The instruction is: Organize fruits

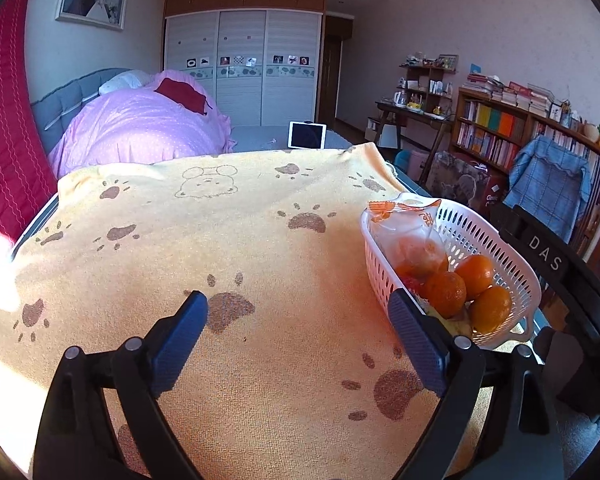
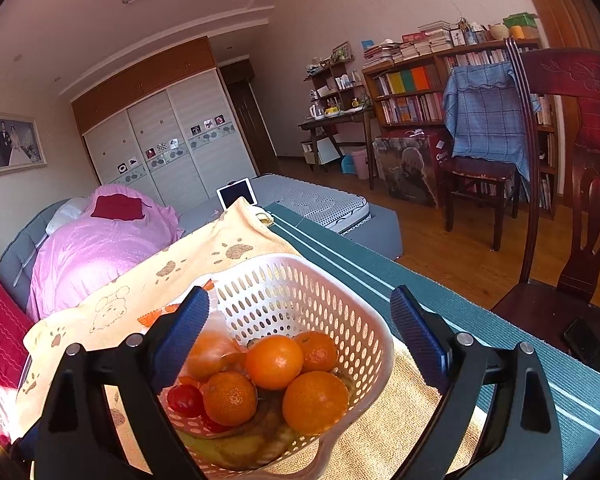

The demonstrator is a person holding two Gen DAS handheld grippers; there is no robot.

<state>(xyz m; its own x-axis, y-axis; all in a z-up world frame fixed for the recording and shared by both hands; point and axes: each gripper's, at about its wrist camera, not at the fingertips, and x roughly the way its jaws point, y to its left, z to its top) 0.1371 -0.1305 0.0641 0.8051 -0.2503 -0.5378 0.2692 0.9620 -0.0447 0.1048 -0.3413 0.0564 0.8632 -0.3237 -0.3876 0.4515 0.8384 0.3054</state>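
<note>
oranges [image 2: 274, 362]: 4 loose | basket [image 2: 300, 280]: 1 | plastic bag [image 1: 412, 236]: 1 | cherry tomatoes [image 2: 185, 400]: at least 2

The yellow paw-print towel [image 1: 220, 240] lies bare across the desk's left and middle; only the white fruit basket [image 1: 496, 240] blocks the right edge.

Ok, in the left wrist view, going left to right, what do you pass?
Red quilt → pink duvet → tablet → white basket of oranges → blue cloth draped on a chair.
</note>
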